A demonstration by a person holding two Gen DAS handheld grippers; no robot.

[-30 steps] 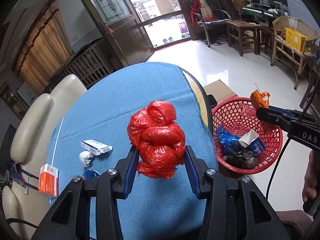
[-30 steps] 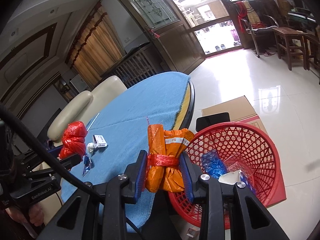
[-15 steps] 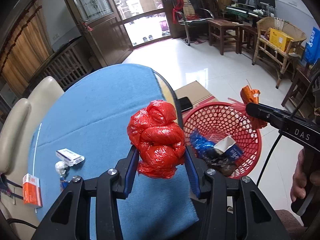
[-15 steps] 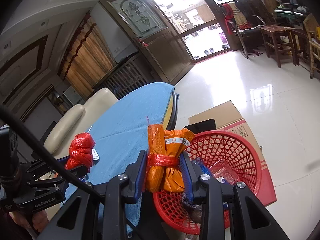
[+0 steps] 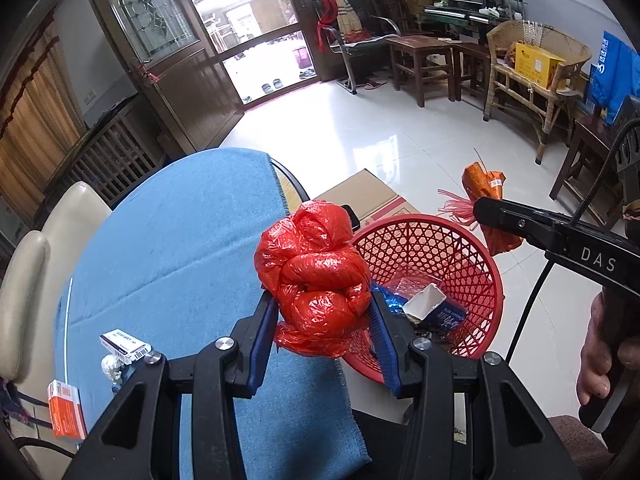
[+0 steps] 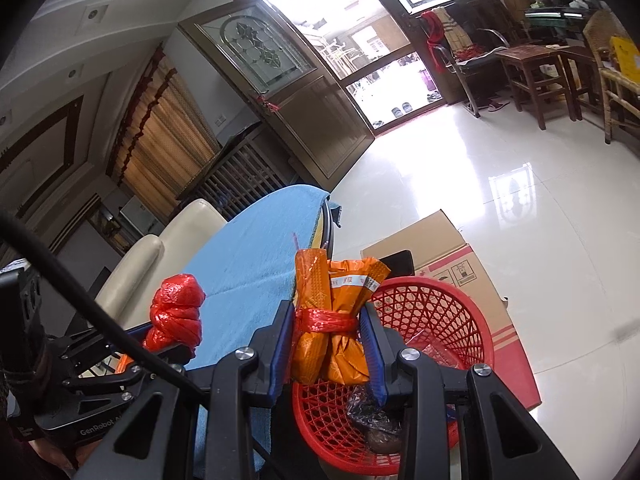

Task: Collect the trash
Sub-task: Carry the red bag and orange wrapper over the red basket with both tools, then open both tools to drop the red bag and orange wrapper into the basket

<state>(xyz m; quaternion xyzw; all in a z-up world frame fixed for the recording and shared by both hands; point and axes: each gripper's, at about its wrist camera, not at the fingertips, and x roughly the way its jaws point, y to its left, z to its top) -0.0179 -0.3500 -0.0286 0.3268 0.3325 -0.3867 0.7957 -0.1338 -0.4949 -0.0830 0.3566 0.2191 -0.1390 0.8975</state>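
Table: wearing a blue cloth, with cream chairs standing along its far side.
Cardboard box: lying flat on the tiled floor, just behind the basket.
Red basket: sitting on the floor beside the table edge, holding a blue wrapper, a small carton and a dark lump.
Red bag: knotted plastic, sitting squarely between the jaws of the left gripper, bulging above their tips, over the table edge next to the basket.
Left jaws: pressing in on the red bag from both sides.
Orange packet: bound with red strip, standing upright between the jaws of the right gripper, over the basket's near rim.
Right jaws: clamping the orange packet at its tied waist.
Small boxes: a white one and an orange one lying on the table's left part, well apart from the bag.
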